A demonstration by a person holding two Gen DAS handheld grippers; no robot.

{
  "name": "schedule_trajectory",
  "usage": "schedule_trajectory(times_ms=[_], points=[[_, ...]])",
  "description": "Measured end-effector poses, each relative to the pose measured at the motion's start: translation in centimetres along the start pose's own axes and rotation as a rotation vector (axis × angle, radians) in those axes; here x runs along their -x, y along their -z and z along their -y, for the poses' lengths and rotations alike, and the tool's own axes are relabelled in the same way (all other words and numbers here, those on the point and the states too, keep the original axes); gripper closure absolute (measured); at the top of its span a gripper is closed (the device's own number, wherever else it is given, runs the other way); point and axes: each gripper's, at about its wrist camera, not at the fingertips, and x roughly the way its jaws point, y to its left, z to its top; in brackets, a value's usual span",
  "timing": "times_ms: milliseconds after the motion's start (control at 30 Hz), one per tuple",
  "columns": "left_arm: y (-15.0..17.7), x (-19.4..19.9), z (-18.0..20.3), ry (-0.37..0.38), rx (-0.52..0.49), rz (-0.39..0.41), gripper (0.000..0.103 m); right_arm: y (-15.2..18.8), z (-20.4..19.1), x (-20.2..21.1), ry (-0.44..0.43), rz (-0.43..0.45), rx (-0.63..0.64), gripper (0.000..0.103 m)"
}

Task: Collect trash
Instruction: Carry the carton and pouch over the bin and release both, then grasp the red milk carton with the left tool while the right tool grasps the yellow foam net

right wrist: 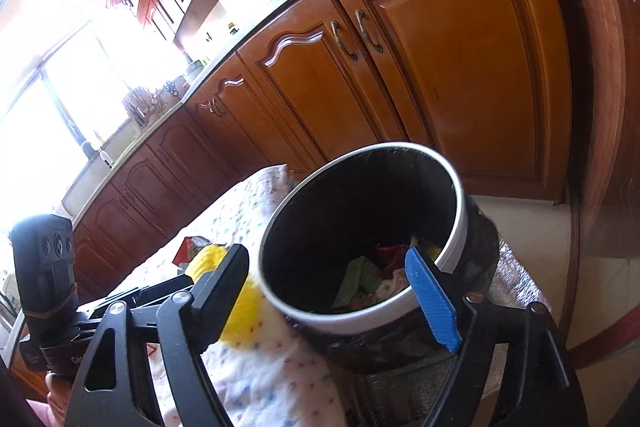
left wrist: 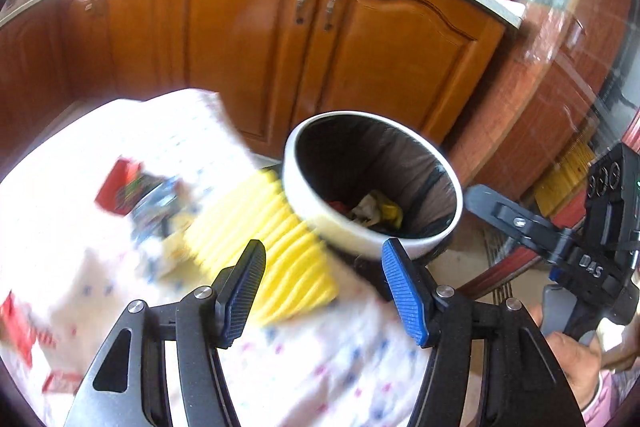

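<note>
A table under a dotted white cloth (left wrist: 304,367) carries a yellow ribbed sponge (left wrist: 276,243), blurred wrappers (left wrist: 140,195) and the bin (left wrist: 320,207).

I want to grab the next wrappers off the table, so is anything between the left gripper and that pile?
Nothing visible blocks it. The left gripper is open and empty; the blurred wrapper pile lies ahead to its left on the tablecloth, beside the yellow cloth. The bin sits off right.

White-rimmed round trash bin (left wrist: 370,227) lined with dark bag, seen upright at the table edge, mouth open; crumpled wrappers (left wrist: 372,211), red, yellow and pale, seen at its bottom; in the right wrist view the same bin (right wrist: 384,315) holds green, red and whitish scraps (right wrist: 372,279); blurred red and blue packets (left wrist: 140,195) lie on the cloth left of the bin, well apart from it.
</note>
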Motion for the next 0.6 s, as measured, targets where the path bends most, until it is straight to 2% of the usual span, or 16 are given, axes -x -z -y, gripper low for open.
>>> schedule_trajectory(times_ms=[67,333,600], points=[[1.0,1.3,-0.6,-0.016,0.029,0.007,0.043,0.9,-0.8,0.3,-0.012,0.007,-0.007,0.012],[4.6,6.1,-4.1,-0.088,0.131,0.035,0.043,4.1,-4.5,1.0,-0.046,0.007,0.022,0.012],[7.6,11.0,-7.9,-0.136,0.248,0.067,0.043,6.0,-7.6,0.3,-0.067,-0.032,0.070,0.012]])
